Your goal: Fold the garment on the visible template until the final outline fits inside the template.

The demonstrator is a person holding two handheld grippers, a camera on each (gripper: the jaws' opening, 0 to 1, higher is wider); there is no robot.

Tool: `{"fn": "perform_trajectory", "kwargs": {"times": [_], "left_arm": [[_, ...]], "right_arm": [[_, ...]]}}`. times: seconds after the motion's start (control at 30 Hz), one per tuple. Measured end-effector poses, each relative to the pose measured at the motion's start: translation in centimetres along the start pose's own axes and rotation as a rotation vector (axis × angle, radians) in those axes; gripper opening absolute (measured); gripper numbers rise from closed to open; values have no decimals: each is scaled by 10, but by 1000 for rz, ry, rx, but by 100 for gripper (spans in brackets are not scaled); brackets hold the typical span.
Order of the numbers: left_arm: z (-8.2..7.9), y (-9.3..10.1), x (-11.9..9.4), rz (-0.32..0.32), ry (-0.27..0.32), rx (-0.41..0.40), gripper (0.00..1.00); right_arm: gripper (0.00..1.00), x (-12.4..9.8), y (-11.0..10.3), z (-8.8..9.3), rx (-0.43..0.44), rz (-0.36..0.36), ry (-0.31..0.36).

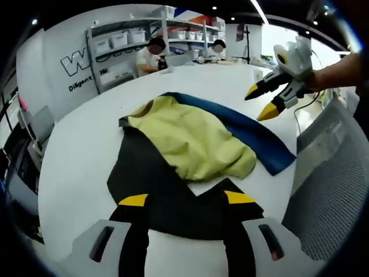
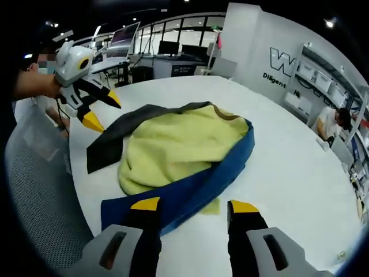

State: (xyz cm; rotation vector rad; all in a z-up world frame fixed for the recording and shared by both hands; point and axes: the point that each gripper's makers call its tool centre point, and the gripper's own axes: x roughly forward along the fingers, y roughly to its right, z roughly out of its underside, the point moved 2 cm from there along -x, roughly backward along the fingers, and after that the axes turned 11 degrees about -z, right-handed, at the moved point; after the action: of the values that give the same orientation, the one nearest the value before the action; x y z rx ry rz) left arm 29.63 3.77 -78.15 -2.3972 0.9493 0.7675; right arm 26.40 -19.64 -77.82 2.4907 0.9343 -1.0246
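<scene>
A garment lies crumpled on the white round table [image 1: 75,173]. It has a yellow-green middle [image 1: 190,138], a black panel [image 1: 150,184] and a blue panel [image 1: 256,138]. My left gripper [image 1: 185,199] hovers open over the black panel's near edge, nothing between its jaws. My right gripper [image 1: 260,101] comes in from the upper right, open, just above the blue panel's far side. In the right gripper view, my right gripper [image 2: 194,205] stands open over the blue band [image 2: 190,187], the yellow-green cloth [image 2: 179,144] lies beyond, and my left gripper [image 2: 102,109] hangs open beside the dark panel [image 2: 112,141].
A grey mesh chair [image 1: 328,173] stands against the table edge next to the garment, also seen as mesh [image 2: 40,184] in the right gripper view. Shelves with white boxes [image 1: 124,43] and seated people [image 1: 153,55] are at the far side. Bare tabletop [image 2: 288,156] surrounds the garment.
</scene>
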Motion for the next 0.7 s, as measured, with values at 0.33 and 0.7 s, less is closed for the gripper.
{"fn": "perform_trajectory", "kwargs": {"times": [0.33,0.7], "left_arm": [[25,10,0,6,-88,18,50],[30,22,6,45,-122,3,39]], "right_arm": [[26,2,-14,15,76,-45,-40],[15,14,-20,31,146,-68,-111]]}}
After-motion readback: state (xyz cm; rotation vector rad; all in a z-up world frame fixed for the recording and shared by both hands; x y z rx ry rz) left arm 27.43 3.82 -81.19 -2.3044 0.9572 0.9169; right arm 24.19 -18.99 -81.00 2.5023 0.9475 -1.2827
